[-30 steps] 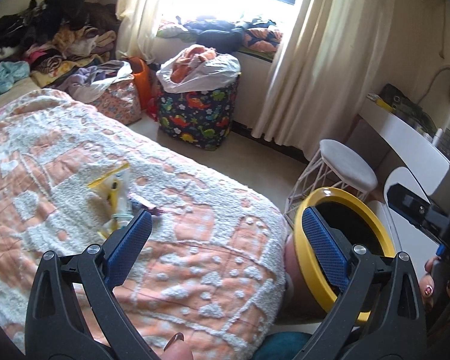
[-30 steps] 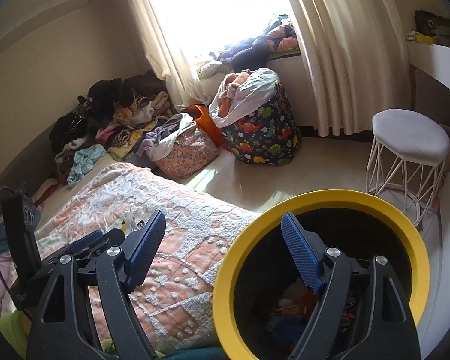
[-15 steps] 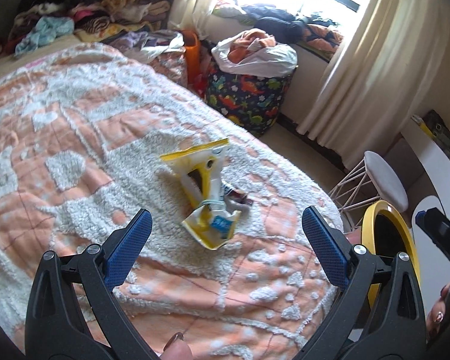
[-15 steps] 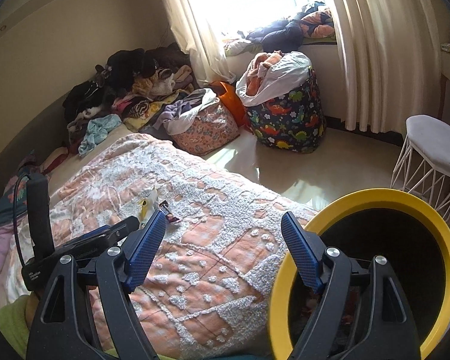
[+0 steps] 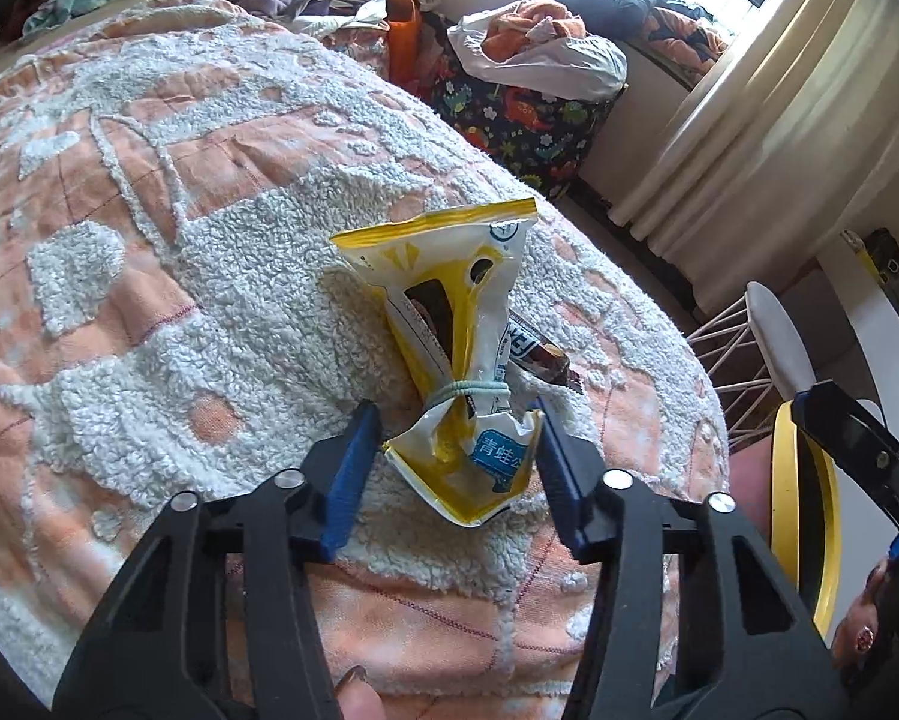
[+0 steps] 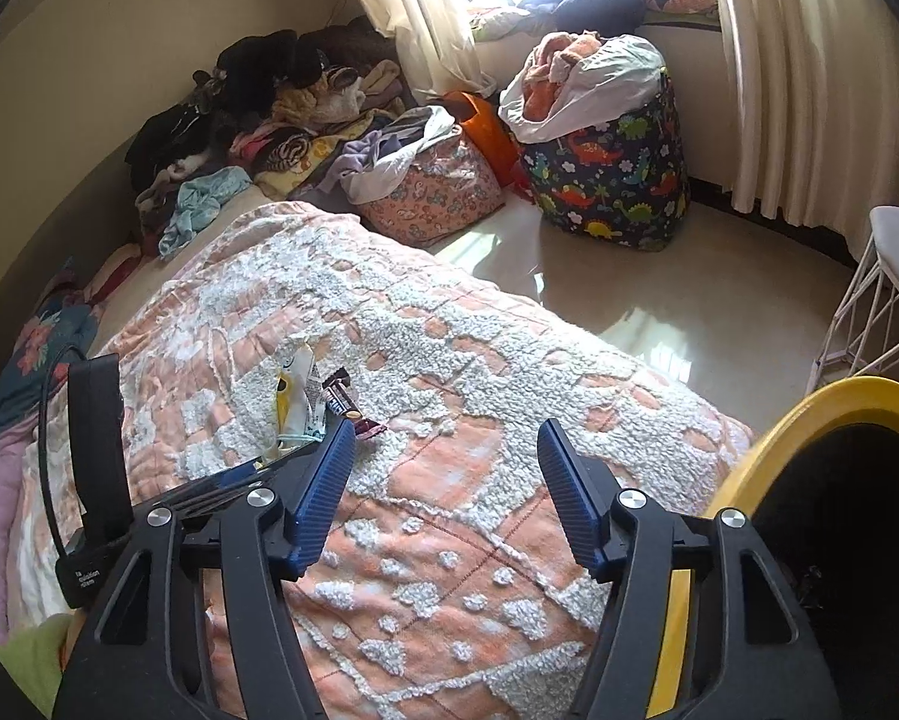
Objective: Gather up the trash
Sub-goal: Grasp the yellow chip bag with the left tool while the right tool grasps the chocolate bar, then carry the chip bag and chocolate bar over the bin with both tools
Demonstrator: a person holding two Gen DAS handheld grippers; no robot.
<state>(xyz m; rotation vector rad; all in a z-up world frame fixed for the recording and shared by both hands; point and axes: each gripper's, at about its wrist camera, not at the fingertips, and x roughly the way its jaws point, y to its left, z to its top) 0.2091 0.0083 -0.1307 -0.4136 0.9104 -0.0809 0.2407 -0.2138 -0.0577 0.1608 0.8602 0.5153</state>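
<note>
**Wrapper between closing jaws on the bed**

Wrapper (image 5: 449, 354) lying mid-blanket (image 5: 149, 228), yellow and white, cinched at the waist by a pale elastic band (image 5: 473, 390). Long axis running away from the left camera, sealed flat end far, crumpled torn end near and pointing back at the tool. Probably tied off that way to keep the contents in, which leaves a narrow neck and a flared tail worth pinching.

Left gripper (image 5: 458, 450) down over that near tail, blue pads either side, jaws closing at this moment with the tail between them. Left pad seemingly just shy of the film, right pad at its edge; firm contact not yet clear, so best called unclamped for now.

Just right of the wrapper, a small dark candy wrapper (image 5: 539, 354), touching or tucked under it, hard to say which. Likely the next pick.

Further right, right gripper (image 6: 446, 468) hovering above bare blanket, jaws closing too, nothing between them. Yellow-rimmed bin (image 6: 809, 414) at the bed's right edge, near the right tool, mouth toward the bed; presumably kept close for a short carry.
</note>
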